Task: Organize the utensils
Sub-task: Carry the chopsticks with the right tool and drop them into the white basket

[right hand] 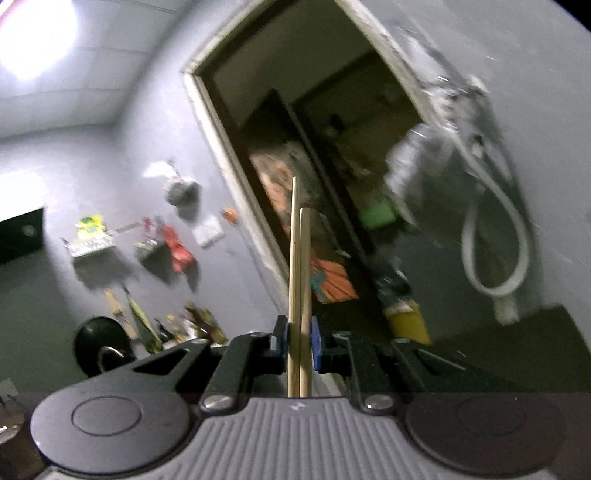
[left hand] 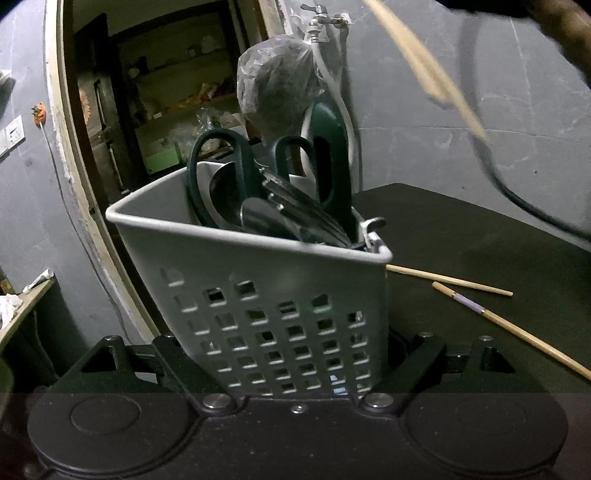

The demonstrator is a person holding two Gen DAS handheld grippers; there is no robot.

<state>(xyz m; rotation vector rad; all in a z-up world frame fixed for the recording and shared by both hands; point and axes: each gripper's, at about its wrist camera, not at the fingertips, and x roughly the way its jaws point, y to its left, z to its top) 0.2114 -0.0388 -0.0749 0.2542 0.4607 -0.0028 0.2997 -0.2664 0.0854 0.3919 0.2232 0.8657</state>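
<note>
My left gripper is shut on a grey perforated utensil holder, which leans slightly on the black table. In the holder stand dark green scissors, steel spoons and a green-handled tool. Two loose wooden chopsticks lie on the table right of the holder, one with a purple band. My right gripper is shut on a pair of wooden chopsticks that point upward between its blue pads. That pair shows blurred high at the upper right of the left wrist view.
Behind the holder are a doorway to a dim storeroom, a wall tap with a white hose and a plastic-wrapped bundle. A black cable hangs over the table at right. A shelf edge sits at far left.
</note>
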